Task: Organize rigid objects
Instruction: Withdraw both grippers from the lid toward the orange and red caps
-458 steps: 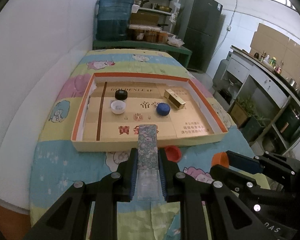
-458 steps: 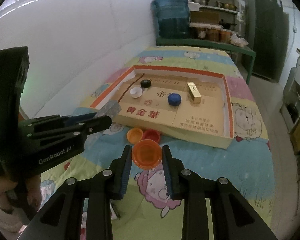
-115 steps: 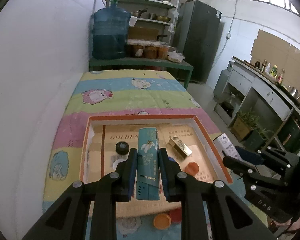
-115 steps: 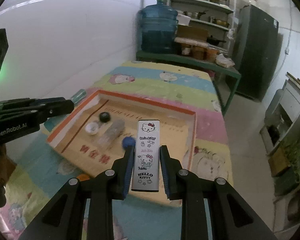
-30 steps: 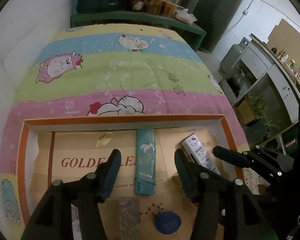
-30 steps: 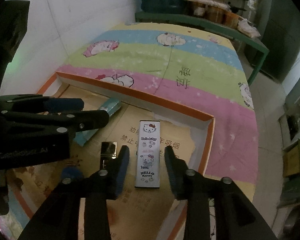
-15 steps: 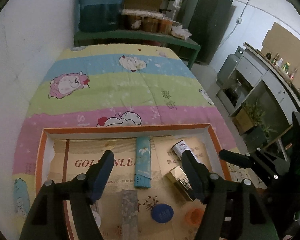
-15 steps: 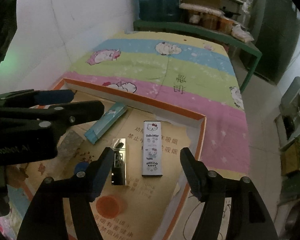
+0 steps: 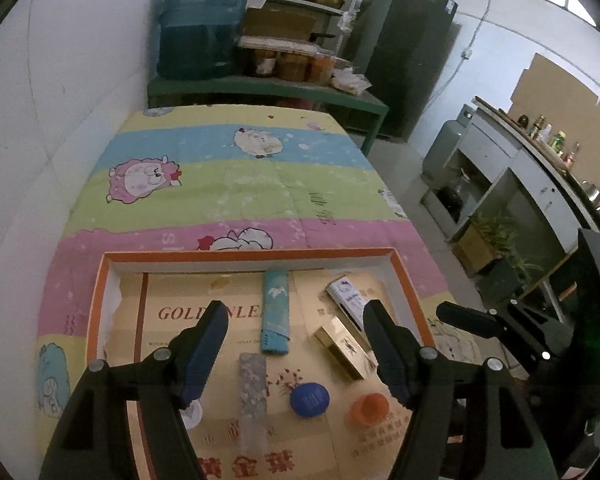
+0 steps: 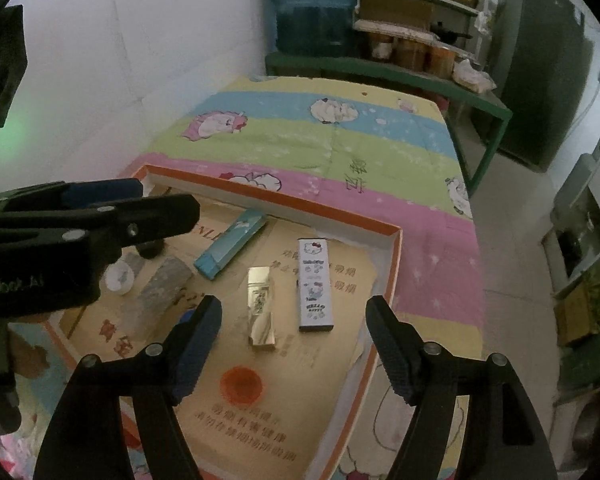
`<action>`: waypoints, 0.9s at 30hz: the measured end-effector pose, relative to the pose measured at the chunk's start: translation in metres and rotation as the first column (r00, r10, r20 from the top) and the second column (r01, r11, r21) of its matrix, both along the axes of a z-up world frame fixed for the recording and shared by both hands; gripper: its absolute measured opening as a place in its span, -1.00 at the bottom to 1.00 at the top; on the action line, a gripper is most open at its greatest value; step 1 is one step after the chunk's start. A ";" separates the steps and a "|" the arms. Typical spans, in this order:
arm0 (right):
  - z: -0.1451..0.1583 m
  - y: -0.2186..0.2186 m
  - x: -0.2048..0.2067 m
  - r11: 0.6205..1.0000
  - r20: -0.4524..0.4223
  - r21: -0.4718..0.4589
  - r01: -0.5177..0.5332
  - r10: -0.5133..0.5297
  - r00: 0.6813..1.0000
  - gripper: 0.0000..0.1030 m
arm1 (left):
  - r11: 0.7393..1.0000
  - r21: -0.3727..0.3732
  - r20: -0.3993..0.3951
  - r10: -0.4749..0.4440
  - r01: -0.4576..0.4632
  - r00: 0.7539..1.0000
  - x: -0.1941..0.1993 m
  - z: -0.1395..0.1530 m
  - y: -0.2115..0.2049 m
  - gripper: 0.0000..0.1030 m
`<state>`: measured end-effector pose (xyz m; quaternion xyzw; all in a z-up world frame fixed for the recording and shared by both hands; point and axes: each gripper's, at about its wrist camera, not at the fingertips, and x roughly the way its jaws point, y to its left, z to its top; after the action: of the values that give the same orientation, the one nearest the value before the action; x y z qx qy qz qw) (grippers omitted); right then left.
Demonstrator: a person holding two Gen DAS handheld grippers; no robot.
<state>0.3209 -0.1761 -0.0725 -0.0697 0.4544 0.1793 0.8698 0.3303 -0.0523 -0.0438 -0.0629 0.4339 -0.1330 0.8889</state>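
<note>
A shallow cardboard tray (image 9: 252, 255) with an orange rim lies on the cartoon bedsheet. Inside it lie a teal lighter (image 9: 275, 312), a white Hello Kitty lighter (image 9: 350, 300), a gold lighter (image 9: 340, 346), a grey patterned lighter (image 9: 253, 396), a blue cap (image 9: 309, 399), an orange cap (image 9: 368, 409) and a white cap (image 9: 192, 412). My left gripper (image 9: 295, 312) hangs open above the tray, holding nothing. Above the gold lighter (image 10: 261, 306) and the Hello Kitty lighter (image 10: 316, 284), my right gripper (image 10: 294, 304) has its jaws still opening, clear of both.
The bed's far half (image 9: 260, 168) is bare sheet, against a white wall on the left. Beyond it stand a green shelf with a water jug (image 9: 202, 24) and a dark fridge (image 9: 404, 48). Floor and cabinets (image 9: 512, 200) lie to the right.
Both grippers have risen and drawn back from the tray while their jaws widened. The teal and Hello Kitty lighters stay where they were laid.
</note>
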 end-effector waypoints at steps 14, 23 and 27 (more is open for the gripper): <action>0.013 0.005 -0.044 1.000 0.018 0.001 0.018 -0.018 1.000 0.47 | 0.998 0.015 0.039 -0.061 0.061 0.997 -0.053 0.012 -0.006 0.35; 0.022 0.009 -0.082 0.999 0.055 0.014 0.048 -0.049 0.997 0.47 | 0.999 0.048 0.115 -0.005 0.000 0.993 -0.092 0.030 0.006 0.35; 0.025 0.011 -0.099 0.998 0.064 0.025 0.062 -0.064 0.996 0.47 | 0.999 0.042 0.142 0.010 -0.016 0.990 -0.110 0.035 0.010 0.34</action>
<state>0.2224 -0.1653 -0.0479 -0.0512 0.4257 0.1545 0.8901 0.2204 -0.0425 -0.0091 -0.0368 0.3719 -0.1220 0.9195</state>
